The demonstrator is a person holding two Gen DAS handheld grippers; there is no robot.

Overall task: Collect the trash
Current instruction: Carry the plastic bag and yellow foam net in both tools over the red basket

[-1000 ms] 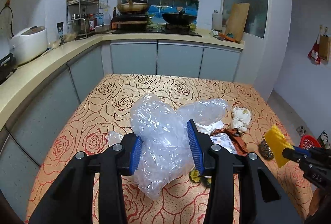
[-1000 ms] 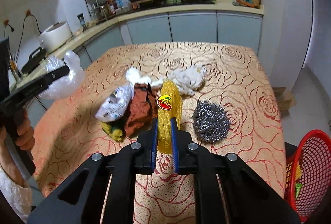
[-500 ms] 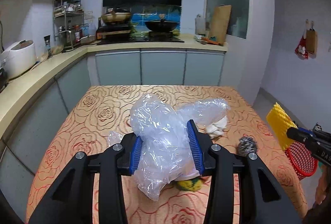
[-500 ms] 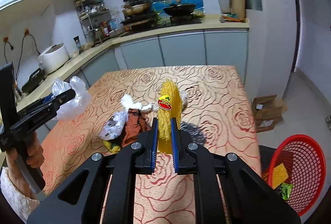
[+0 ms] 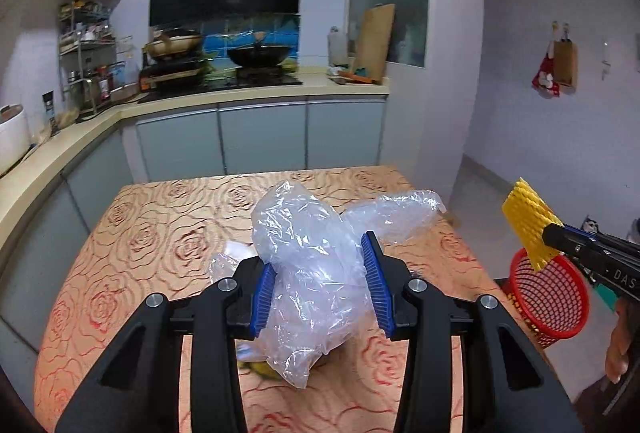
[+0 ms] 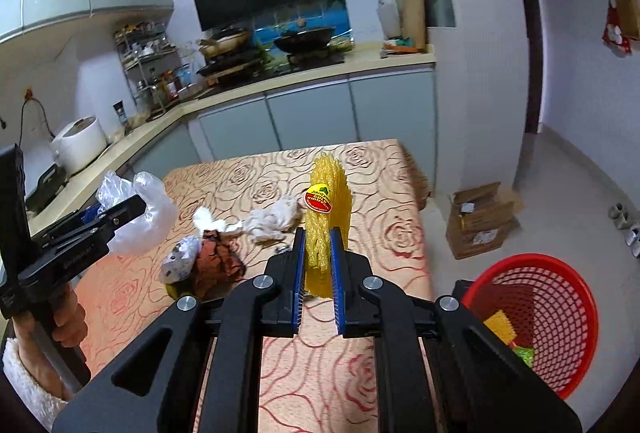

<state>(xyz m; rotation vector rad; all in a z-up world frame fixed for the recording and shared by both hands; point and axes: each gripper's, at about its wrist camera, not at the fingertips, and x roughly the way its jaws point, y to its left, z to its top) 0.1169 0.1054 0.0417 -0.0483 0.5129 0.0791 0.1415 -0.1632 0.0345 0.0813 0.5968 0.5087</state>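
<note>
My left gripper (image 5: 320, 281) is shut on a crumpled clear plastic bag (image 5: 312, 257), held above the rose-patterned table (image 5: 160, 233). My right gripper (image 6: 318, 265) is shut on a yellow foam fruit net (image 6: 326, 209) with a red sticker; in the left wrist view that net (image 5: 526, 217) hangs over the red mesh basket (image 5: 548, 297). From the right wrist view the red basket (image 6: 560, 297) stands on the floor at the table's right side, with yellow and green scraps inside. Crumpled white tissue (image 6: 276, 219), a brown wrapper (image 6: 214, 263) and a printed wrapper (image 6: 180, 261) lie on the table.
An L-shaped kitchen counter (image 5: 60, 145) runs along the left and back, with a rice cooker (image 6: 80, 145), a spice rack and a stove with pans. A cardboard box (image 6: 480, 221) sits on the floor beyond the basket. A hand and white sleeve (image 6: 24, 365) hold the left gripper.
Both grippers rose and drew back from the table, each keeping its load. The right gripper swung right, bringing the red basket into fuller view below the net.
</note>
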